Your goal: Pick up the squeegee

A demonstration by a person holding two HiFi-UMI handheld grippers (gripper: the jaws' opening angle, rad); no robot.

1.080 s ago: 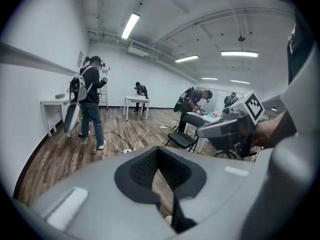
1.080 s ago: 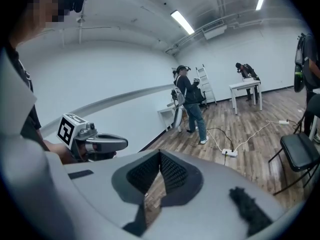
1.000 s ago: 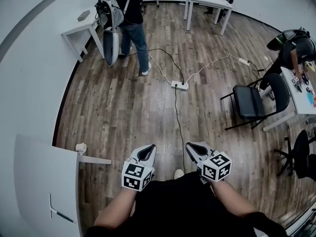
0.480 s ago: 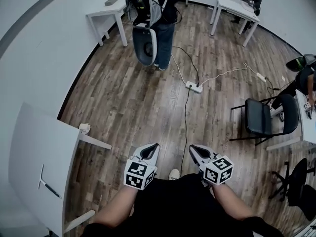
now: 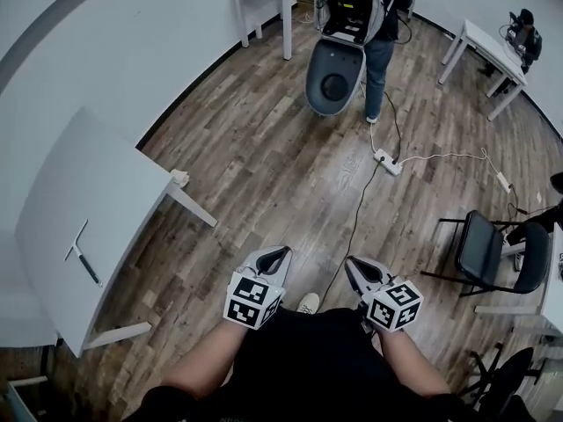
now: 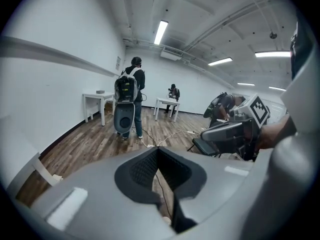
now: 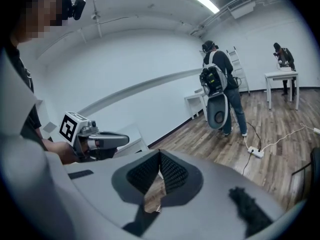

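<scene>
Two grippers (image 5: 280, 251) (image 5: 354, 262), one squeegee (image 5: 79, 251), one power strip (image 5: 387, 162) — and two black chairs (image 5: 482, 246) (image 5: 503, 378)

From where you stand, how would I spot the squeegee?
Find the big white table by the left wall. The squeegee lies flat on it. Unlike the pale lump at the table's far corner, it is T-shaped with a dark handle.

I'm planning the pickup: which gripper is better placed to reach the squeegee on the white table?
Left, probably. The squeegee lies on the white table at the person's left; the left gripper is on that side, the right gripper farther away. Both are shut and empty.
</scene>
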